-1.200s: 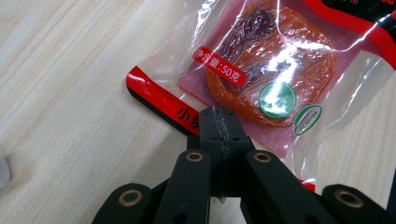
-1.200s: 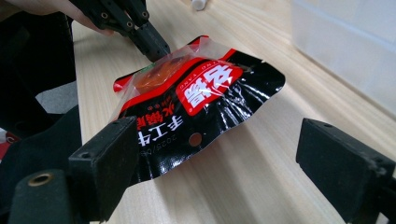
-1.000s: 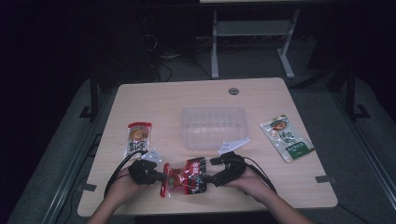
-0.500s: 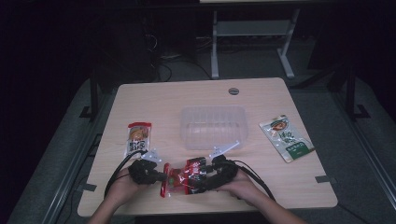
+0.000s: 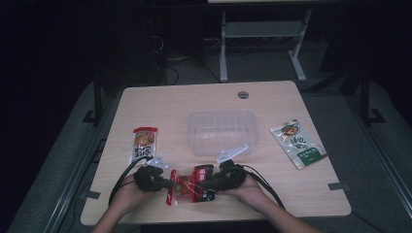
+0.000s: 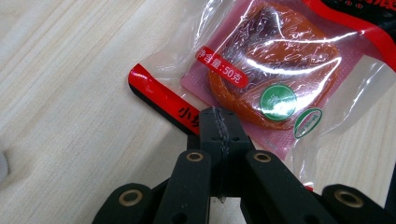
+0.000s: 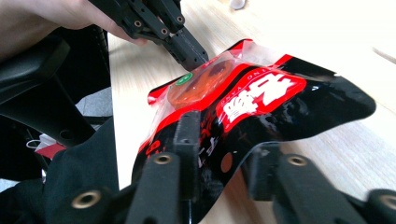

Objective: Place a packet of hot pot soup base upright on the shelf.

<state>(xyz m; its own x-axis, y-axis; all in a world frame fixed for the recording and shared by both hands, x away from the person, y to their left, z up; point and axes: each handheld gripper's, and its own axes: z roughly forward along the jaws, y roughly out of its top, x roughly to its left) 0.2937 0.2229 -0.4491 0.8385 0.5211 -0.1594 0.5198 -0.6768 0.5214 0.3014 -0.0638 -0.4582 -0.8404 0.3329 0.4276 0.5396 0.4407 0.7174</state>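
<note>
Left claw (image 6: 218, 122) is clamped tight on the bottom seam of the red snack packet (image 5: 190, 183), which hangs between my two hands at the near edge of the worktop (image 5: 194, 104). My right claw (image 7: 223, 140) has just been closing around the packet's black top end; its jaws straddle the film, yet I cannot tell whether the pads press on it.

To do this well, I think I should seat the right pads flat on the seam, not on the bulge, before pulling, and keep both hands level so the film doesn't twist.

From the left gripper view I read the seam grip and the orange snack (image 6: 275, 70) inside. From the high view I get the clear tray (image 5: 221, 130) behind, plus two more packets (image 5: 145, 143) (image 5: 298, 143) lying apart.
</note>
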